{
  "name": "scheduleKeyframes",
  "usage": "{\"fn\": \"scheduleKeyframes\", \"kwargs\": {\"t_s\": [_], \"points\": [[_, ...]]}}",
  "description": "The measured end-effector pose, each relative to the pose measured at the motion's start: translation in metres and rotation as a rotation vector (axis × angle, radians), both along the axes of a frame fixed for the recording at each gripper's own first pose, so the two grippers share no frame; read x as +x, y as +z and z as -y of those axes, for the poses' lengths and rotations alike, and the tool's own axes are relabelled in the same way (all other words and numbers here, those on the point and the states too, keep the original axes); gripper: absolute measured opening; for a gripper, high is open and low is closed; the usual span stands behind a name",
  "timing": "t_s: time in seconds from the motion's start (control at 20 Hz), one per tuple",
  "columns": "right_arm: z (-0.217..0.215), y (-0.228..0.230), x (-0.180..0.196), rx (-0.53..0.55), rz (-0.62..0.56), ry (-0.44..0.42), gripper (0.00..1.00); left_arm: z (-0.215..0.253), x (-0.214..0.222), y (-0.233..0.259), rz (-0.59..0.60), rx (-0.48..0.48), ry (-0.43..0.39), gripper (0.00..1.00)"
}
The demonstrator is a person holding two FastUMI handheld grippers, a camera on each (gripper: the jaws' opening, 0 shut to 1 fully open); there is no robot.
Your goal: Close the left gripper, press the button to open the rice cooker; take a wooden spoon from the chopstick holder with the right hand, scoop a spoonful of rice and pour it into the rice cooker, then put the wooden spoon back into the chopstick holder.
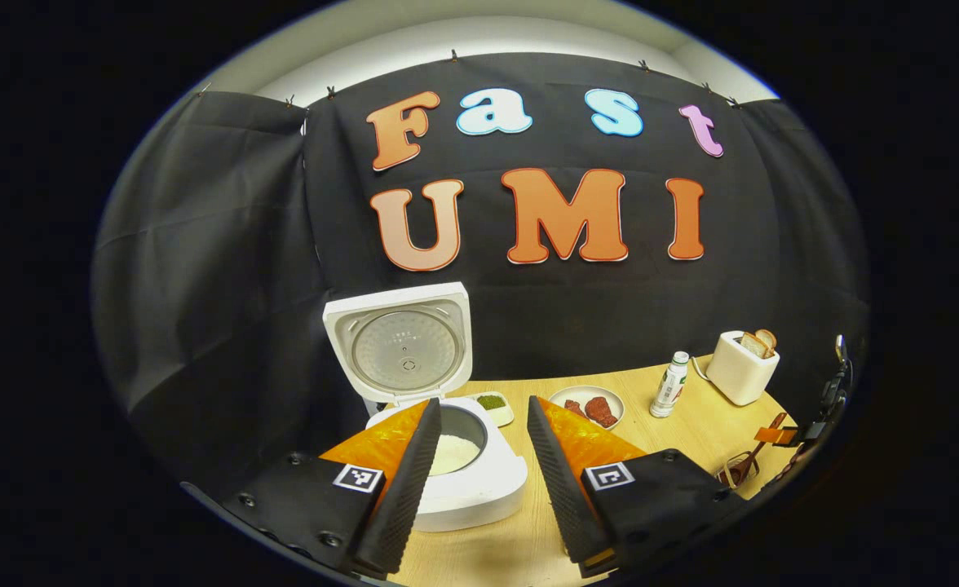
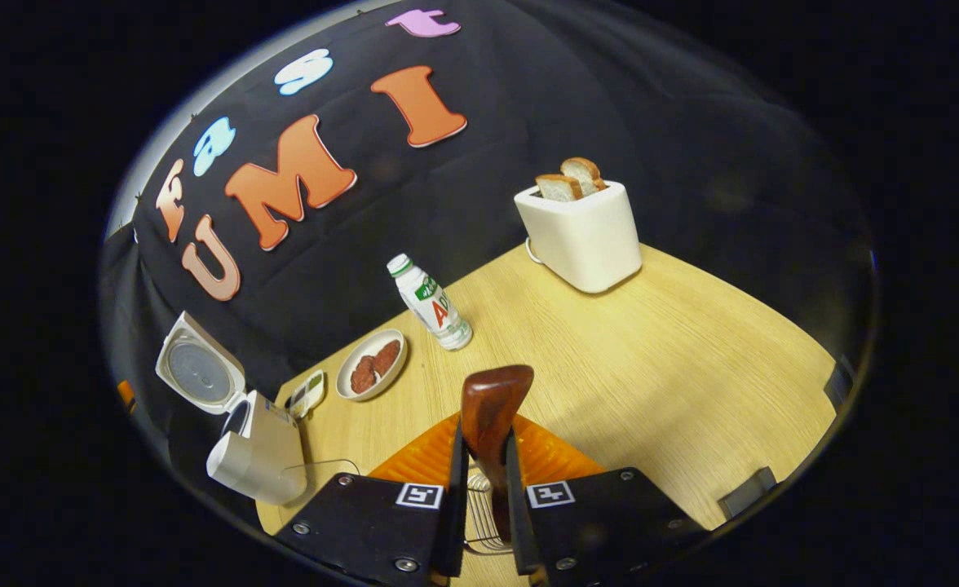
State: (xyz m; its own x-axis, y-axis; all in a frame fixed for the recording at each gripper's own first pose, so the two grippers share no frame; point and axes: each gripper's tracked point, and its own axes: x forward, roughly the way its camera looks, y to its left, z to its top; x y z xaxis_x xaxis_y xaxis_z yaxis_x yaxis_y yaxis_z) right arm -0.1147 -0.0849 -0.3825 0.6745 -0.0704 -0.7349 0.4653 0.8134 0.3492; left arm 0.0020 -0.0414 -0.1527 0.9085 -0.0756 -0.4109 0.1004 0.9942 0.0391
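Pinched between the right gripper (image 2: 483, 489) fingers, a dark-brown wooden spoon (image 2: 492, 412) stood over the wire chopstick holder (image 2: 479, 522); lower it straight in. Left gripper (image 1: 479, 456) fingers were spread before the open white rice cooker (image 1: 447, 456).

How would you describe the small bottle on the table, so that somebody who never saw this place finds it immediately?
Start from the white toaster with bread slices at the far side of the wooden table. Between it and the plate of reddish food stands the small bottle. It is the only tall, narrow thing there: white, with a green and red label and a pale cap.
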Motion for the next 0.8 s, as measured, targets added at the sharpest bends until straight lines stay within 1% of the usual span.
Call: {"fn": "scheduleKeyframes", "kwargs": {"t_s": [0.05,0.15,0.25,0.3,0.35,0.4,0.45,0.6,0.65,0.7,0.75,0.8], "points": [[0.0,-0.002,-0.004,0.009,-0.019,-0.004,0.18,-0.001,0.0,0.0,0.001,-0.003,0.004,0.76],[0.001,0.003,-0.008,0.024,-0.032,-0.029,0.14,-0.004,-0.002,-0.002,-0.001,-0.01,0.013,0.76],[0.003,0.019,-0.007,0.025,-0.005,-0.047,0.11,-0.009,-0.002,-0.005,-0.008,-0.017,0.023,0.76],[0.004,0.032,-0.005,0.013,0.017,-0.043,0.11,-0.012,-0.002,-0.007,-0.011,-0.02,0.028,0.76],[0.004,0.047,-0.001,-0.007,0.045,-0.036,0.11,-0.014,-0.002,-0.008,-0.014,-0.025,0.032,0.72],[0.003,0.06,0.004,-0.027,0.07,-0.028,0.11,-0.015,-0.001,-0.01,-0.016,-0.032,0.034,0.72],[0.003,0.074,0.01,-0.051,0.094,-0.019,0.11,-0.016,-0.001,-0.011,-0.018,-0.039,0.038,0.76],[-0.014,0.112,0.024,-0.079,0.165,0.02,0.11,-0.022,0.001,-0.012,-0.003,-0.053,0.053,0.75],[-0.024,0.122,0.028,-0.073,0.187,0.036,0.11,-0.024,0.002,-0.01,0.008,-0.057,0.054,0.83],[-0.036,0.131,0.034,-0.064,0.205,0.058,0.1,-0.027,0.003,-0.006,0.025,-0.054,0.058,0.85],[-0.049,0.138,0.039,-0.056,0.222,0.079,0.11,-0.031,0.004,-0.002,0.044,-0.046,0.063,0.92],[-0.063,0.145,0.042,-0.049,0.238,0.105,0.11,-0.037,0.005,0.002,0.063,-0.034,0.072,0.92]]}}
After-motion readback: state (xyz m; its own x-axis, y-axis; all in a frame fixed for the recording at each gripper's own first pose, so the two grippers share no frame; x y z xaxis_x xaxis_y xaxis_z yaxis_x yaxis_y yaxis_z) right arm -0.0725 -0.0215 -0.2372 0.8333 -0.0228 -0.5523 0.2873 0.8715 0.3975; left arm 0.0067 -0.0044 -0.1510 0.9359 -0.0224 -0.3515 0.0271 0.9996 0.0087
